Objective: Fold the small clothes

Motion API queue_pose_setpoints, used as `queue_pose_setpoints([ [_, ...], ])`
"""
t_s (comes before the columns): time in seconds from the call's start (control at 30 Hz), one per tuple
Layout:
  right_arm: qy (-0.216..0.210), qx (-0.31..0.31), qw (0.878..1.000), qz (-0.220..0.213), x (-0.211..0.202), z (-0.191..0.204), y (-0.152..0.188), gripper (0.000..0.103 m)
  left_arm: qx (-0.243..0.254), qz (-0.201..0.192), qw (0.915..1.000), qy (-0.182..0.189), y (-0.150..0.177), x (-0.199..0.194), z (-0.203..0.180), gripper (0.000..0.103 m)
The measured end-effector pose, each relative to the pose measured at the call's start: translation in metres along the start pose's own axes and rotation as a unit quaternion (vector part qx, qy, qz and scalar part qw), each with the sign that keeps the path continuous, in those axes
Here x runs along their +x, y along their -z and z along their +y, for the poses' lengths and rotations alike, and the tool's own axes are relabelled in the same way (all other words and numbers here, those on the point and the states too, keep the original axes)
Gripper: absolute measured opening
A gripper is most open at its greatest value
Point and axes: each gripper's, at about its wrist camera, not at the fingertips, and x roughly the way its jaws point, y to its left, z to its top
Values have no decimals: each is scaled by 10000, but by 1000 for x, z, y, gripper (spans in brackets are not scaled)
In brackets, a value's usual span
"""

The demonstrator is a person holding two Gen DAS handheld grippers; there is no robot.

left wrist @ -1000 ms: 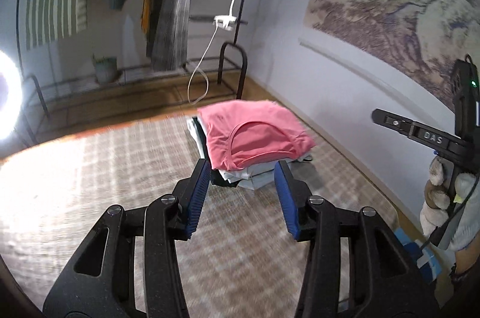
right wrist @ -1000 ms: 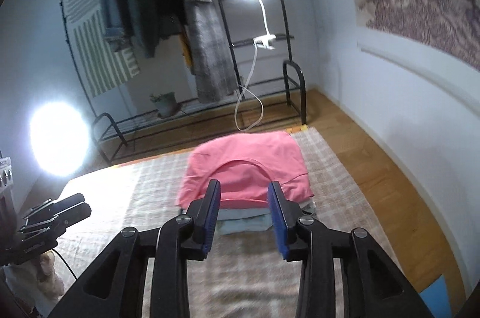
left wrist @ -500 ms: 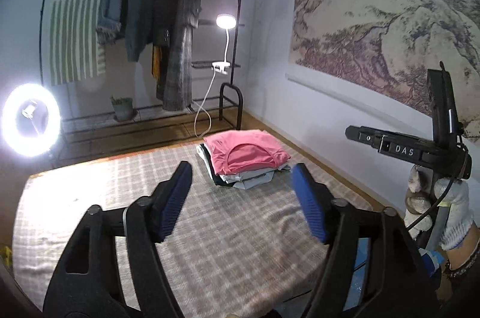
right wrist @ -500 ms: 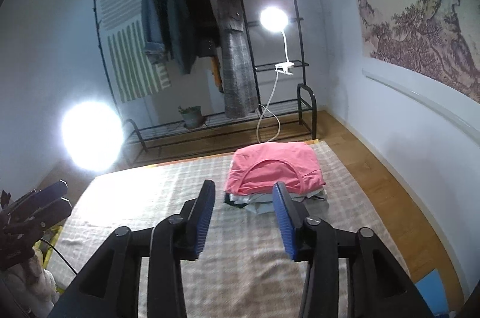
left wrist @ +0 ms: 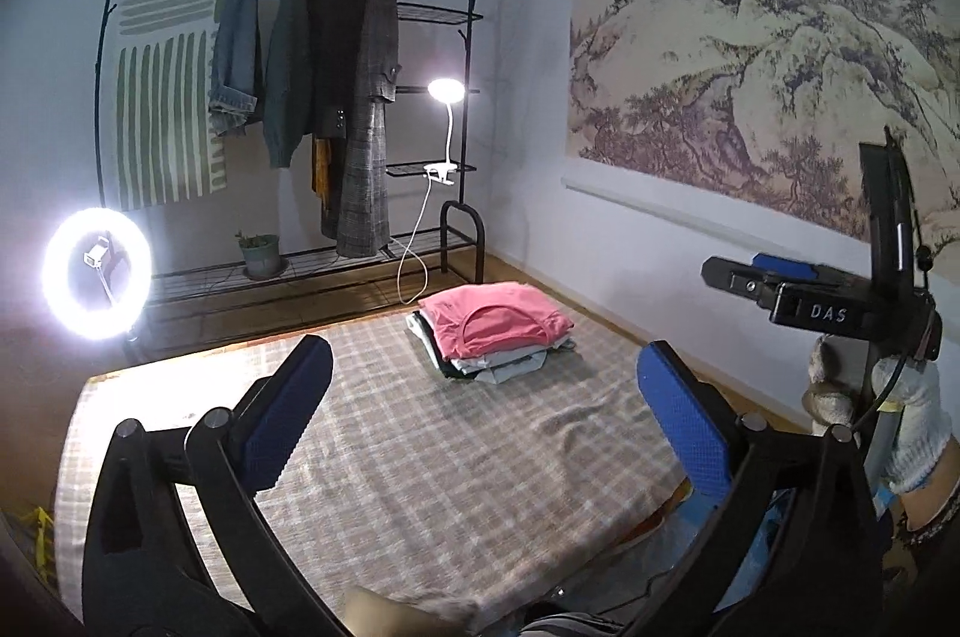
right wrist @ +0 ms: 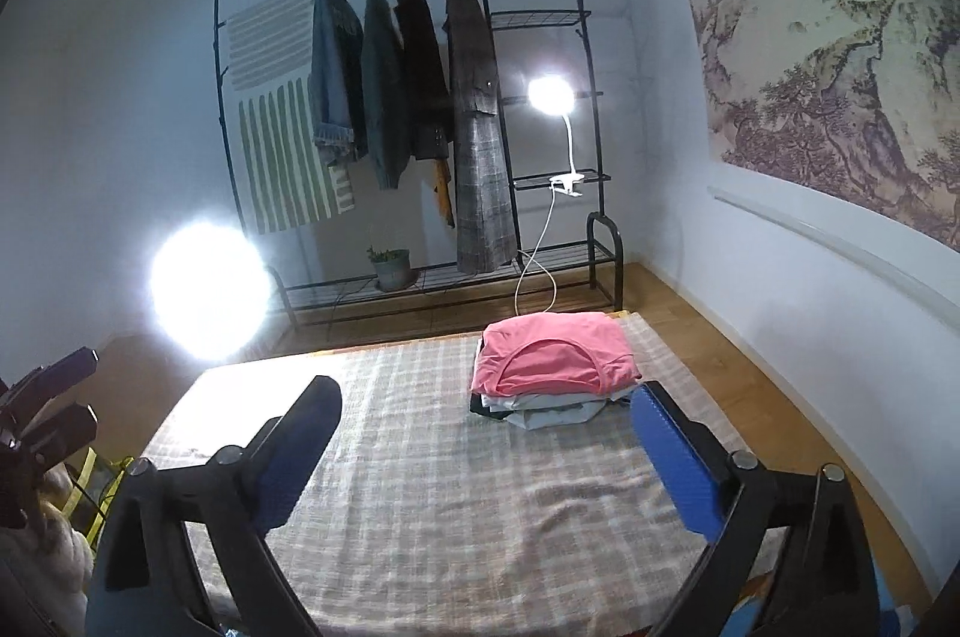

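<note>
The only readable text is "DAS", in pale capital letters on the black body of the right tool (left wrist: pixel 757 271), seen at three o'clock in the left wrist view. The letters sit on the block just behind the tool's blue pads. The right wrist view shows no readable lettering, and the wall painting (left wrist: pixel 762 54) carries no legible characters
</note>
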Motion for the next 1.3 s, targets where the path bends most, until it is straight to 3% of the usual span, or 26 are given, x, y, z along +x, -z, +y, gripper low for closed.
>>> queue_pose_setpoints([
  [0.4, 466, 150, 9988, 56, -1, 36, 23, 103, -75, 271, 9992, 280, 7, 7, 39, 103],
  [0.67, 924, 474, 9946, 25, -10, 49, 31, 103, -123, 271, 9988, 400, 11, -9, 72, 103],
  [0.93, 904, 444, 9949, 19, -4, 52, 38, 103, -51, 262, 9996, 91, 20, -5, 81, 103],
  [1.3, 665, 664, 9956, 43, 9, 26, 51, 103, -89, 467, 9987, -167, 39, 20, 49, 103],
])
